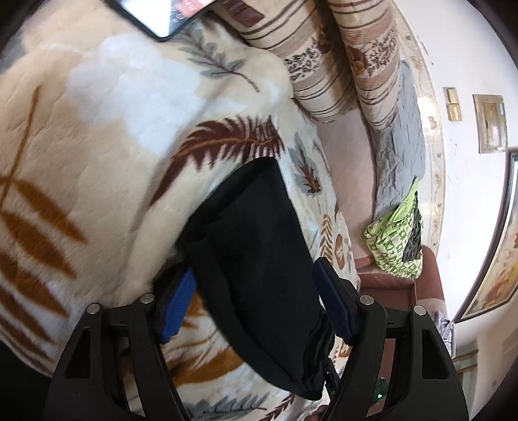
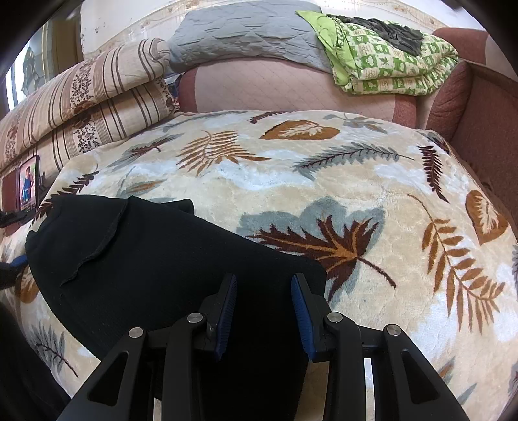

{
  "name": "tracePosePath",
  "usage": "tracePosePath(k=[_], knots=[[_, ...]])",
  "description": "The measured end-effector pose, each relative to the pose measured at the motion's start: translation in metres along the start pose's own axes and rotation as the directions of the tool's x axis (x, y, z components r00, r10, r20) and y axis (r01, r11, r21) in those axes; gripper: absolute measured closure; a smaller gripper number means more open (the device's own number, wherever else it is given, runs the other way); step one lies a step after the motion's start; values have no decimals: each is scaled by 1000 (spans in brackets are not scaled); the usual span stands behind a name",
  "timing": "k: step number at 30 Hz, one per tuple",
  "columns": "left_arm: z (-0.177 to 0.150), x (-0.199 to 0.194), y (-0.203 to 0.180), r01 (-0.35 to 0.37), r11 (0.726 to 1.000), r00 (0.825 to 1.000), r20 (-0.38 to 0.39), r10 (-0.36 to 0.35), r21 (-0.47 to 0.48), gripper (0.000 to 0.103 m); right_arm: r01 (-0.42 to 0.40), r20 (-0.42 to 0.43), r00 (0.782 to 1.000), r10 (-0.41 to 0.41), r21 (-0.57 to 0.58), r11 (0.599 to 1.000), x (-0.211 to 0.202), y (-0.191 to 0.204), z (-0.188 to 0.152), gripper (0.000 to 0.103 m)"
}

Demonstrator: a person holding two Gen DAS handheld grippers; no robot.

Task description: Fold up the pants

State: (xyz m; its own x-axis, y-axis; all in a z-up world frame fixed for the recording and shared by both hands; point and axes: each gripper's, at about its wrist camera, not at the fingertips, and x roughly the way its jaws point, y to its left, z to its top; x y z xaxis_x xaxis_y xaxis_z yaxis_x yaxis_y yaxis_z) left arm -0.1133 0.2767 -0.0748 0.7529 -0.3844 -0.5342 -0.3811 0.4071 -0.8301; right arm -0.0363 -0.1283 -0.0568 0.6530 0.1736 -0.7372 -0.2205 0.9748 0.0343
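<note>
Black pants (image 2: 168,259) lie flat on a cream blanket with a leaf print (image 2: 356,194), stretching from lower centre to the left. My right gripper (image 2: 264,277) hovers over their near right end. Its blue pads stand a little apart, and only flat black cloth shows in the gap. In the left wrist view the pants (image 1: 259,243) run between the spread fingers of my left gripper (image 1: 255,265). Blanket (image 1: 97,145) shows between the left pad and the cloth, so nothing is pinched. A sliver of that left gripper's blue pad (image 2: 17,260) peeks in beside the pants' far left end.
Striped rolled quilts (image 2: 97,97), a grey quilt (image 2: 242,39) and a folded green patterned cloth (image 2: 388,64) line the reddish sofa back (image 2: 291,87). A phone (image 1: 162,19) lies on the blanket's far side. A small lit screen (image 2: 27,184) stands at the left.
</note>
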Motion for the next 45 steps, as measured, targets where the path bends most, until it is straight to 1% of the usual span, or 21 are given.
tracePosePath(k=[4, 5, 6, 7, 9, 10, 11, 14, 17, 18, 19, 22, 26, 28, 30, 32, 33, 35, 37, 41, 45], knots=[[-3, 4, -5, -14, 999, 1000, 28, 12, 46, 31, 3, 1, 1000, -3, -1, 1000, 0, 0, 0, 69], [-4, 3, -6, -25, 998, 999, 38, 22, 64, 34, 2, 1, 1000, -2, -1, 1000, 0, 0, 0, 69], [-6, 3, -7, -45, 996, 998, 49, 41, 82, 41, 2, 1, 1000, -2, -1, 1000, 0, 0, 0, 69], [-7, 4, -6, -61, 994, 997, 55, 56, 87, 44, 1, 1, 1000, -1, -1, 1000, 0, 0, 0, 69], [-6, 5, -1, -79, 994, 995, 62, 75, 72, 59, 3, 1, 1000, -3, -1, 1000, 0, 0, 0, 69], [-6, 6, 1, -81, 995, 995, 64, 77, 63, 63, 3, 1, 1000, -3, -1, 1000, 0, 0, 0, 69], [-5, 6, 5, -85, 995, 994, 65, 82, 50, 68, 4, 1, 1000, -4, -2, 1000, 0, 0, 0, 69], [-3, 6, 8, -85, 995, 994, 67, 82, 43, 71, 4, 2, 1000, -4, -1, 1000, 0, 0, 0, 69], [-3, 6, 8, -106, 993, 992, 77, 101, 55, 81, 7, 4, 1000, -7, -2, 1000, 0, 0, 0, 69], [-4, 5, 8, -112, 992, 991, 81, 107, 59, 87, 7, 5, 1000, -7, -3, 1000, 0, -1, 0, 69], [-4, 4, 7, -129, 989, 989, 89, 122, 71, 89, 6, 4, 1000, -6, -2, 1000, 0, 0, 0, 69], [-12, 3, -4, -199, 968, 975, 130, 180, 155, 92, 7, 4, 1000, -7, -2, 1000, 0, 0, 0, 69], [-23, 4, -20, -284, 922, 952, 194, 238, 262, 93, 2, 2, 1000, -2, 1, 1000, 1, -1, 0, 69], [-30, 6, -27, -331, 892, 936, 231, 267, 308, 93, -8, 3, 1000, 8, 7, 1000, 1, -3, 0, 69], [-39, 4, -40, -384, 848, 913, 286, 290, 365, 93, -15, 4, 1000, 15, 16, 1000, 2, -4, 0, 69], [-51, 0, -59, -413, 815, 897, 335, 288, 406, 93, -22, 3, 1000, 22, 27, 999, 2, -5, 1, 69], [-58, -4, -70, -420, 802, 892, 356, 279, 425, 93, -24, 3, 1000, 24, 33, 999, 2, -6, 1, 69], [-68, -11, -87, -413, 785, 892, 379, 246, 461, 93, -23, 4, 1000, 23, 29, 999, 2, -5, 1, 69], [-79, -16, -101, -410, 762, 889, 405, 213, 501, 93, -27, 9, 1000, 27, 25, 999, 2, -7, 0, 69], [-89, -17, -105, -393, 760, 898, 395, 195, 518, 93, -34, 9, 999, 34, 32, 999, 1, -6, -1, 69], [-89, -11, -104, -376, 763, 906, 382, 182, 526, 93, -34, 11, 999, 34, 34, 999, 0, -5, -2, 69]])
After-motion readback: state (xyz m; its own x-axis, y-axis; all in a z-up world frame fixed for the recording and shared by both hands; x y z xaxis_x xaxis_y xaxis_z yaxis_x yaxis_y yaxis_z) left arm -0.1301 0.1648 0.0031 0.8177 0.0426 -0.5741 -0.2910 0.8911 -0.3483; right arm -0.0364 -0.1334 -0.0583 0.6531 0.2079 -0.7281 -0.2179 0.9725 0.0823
